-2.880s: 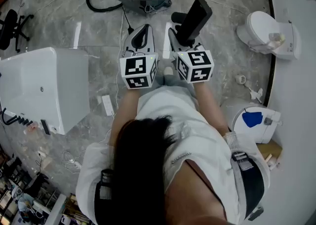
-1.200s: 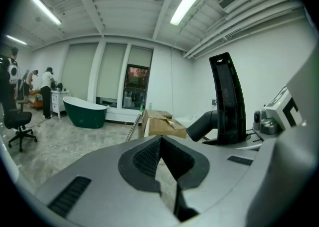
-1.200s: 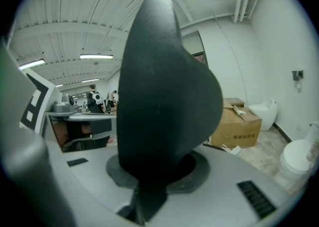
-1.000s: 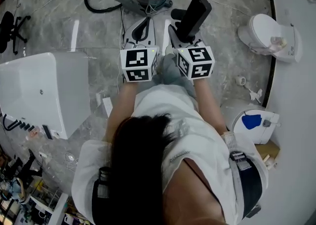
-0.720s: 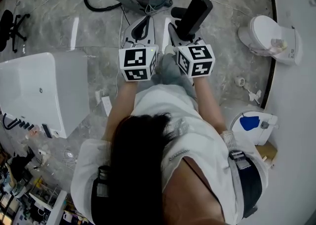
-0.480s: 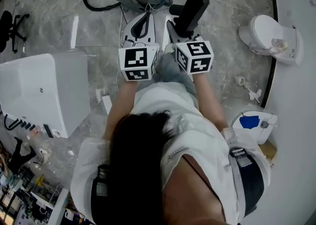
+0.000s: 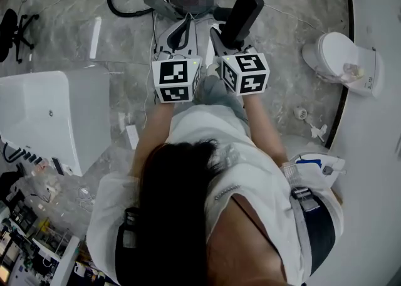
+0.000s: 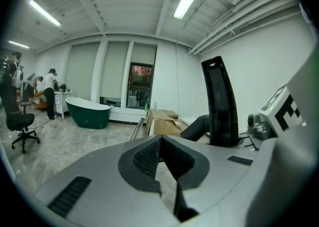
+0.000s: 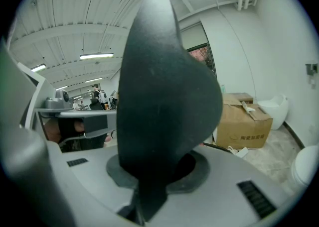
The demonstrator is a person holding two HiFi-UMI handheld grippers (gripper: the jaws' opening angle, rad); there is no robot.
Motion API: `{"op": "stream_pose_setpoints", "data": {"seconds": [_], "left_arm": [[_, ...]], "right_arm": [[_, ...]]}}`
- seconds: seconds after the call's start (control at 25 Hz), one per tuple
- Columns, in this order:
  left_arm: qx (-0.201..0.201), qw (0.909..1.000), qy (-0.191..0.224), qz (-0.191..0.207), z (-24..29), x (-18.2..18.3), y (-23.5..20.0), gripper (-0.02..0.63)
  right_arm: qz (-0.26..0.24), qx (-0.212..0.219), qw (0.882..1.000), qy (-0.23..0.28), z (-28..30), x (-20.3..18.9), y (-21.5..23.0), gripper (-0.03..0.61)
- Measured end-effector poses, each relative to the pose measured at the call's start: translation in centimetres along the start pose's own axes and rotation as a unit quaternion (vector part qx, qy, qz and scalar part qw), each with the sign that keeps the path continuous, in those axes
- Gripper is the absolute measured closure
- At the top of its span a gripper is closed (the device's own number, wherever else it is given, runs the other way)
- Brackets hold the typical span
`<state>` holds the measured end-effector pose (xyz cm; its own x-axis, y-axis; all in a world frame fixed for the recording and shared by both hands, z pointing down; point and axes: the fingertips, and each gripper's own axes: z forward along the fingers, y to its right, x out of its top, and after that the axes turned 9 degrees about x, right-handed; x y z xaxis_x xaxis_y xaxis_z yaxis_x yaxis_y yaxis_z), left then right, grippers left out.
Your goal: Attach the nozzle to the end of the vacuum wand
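Marble floor (image 7: 75, 2) below; upper centre, right gripper (image 7: 227, 40) clamped the black nozzle (image 7: 244, 9) low down. It looked stiff, light plastic. Left gripper (image 8: 159, 159) was closed, empty.

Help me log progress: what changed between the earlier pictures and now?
Both grippers advanced with the person toward the black hose on the floor; the toilet slid lower in the head view. Nothing was grasped or released: the right gripper stays shut on the black nozzle, the left gripper stays shut and empty.
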<state>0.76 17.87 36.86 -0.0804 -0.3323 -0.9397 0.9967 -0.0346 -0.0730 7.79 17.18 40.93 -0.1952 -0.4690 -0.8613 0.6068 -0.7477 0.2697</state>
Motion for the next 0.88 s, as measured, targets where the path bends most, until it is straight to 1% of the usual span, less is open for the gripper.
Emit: {"op": "stream_pose_setpoints", "data": {"seconds": [0.12, 0.24, 0.28, 0.36, 0.48, 0.64, 0.88], "left_arm": [[0.002, 1.0000, 0.000, -0.003, 1.4, 0.4, 0.2, 0.614], [-0.001, 0.9999, -0.005, -0.014, 2.4, 0.4, 0.6, 0.614], [0.002, 0.9998, -0.008, -0.016, 2.7, 0.3, 0.8, 0.614], [0.015, 0.9996, -0.015, -0.017, 3.4, 0.4, 1.0, 0.614], [0.025, 0.9995, -0.009, -0.017, 4.1, 1.2, 1.3, 0.614], [0.034, 0.9992, -0.008, -0.020, 5.1, 1.5, 1.8, 0.614], [0.041, 0.9990, -0.015, -0.012, 6.7, 1.2, 2.6, 0.614]], "right_arm": [[0.003, 0.001, 1.000, -0.002, 0.7, 0.6, 1.2, 0.486], [0.012, 0.009, 1.000, -0.001, 1.2, 1.1, 2.0, 0.486], [0.010, 0.013, 1.000, -0.002, 1.3, 1.3, 2.3, 0.486], [-0.009, 0.013, 1.000, -0.006, 1.5, 2.0, 3.1, 0.486], [-0.032, 0.006, 0.999, -0.016, 1.6, 2.3, 4.5, 0.486], [-0.031, 0.016, 0.999, -0.019, 1.6, 2.5, 5.6, 0.486], [-0.028, 0.029, 0.999, -0.024, 2.3, 2.6, 7.2, 0.486]]}}
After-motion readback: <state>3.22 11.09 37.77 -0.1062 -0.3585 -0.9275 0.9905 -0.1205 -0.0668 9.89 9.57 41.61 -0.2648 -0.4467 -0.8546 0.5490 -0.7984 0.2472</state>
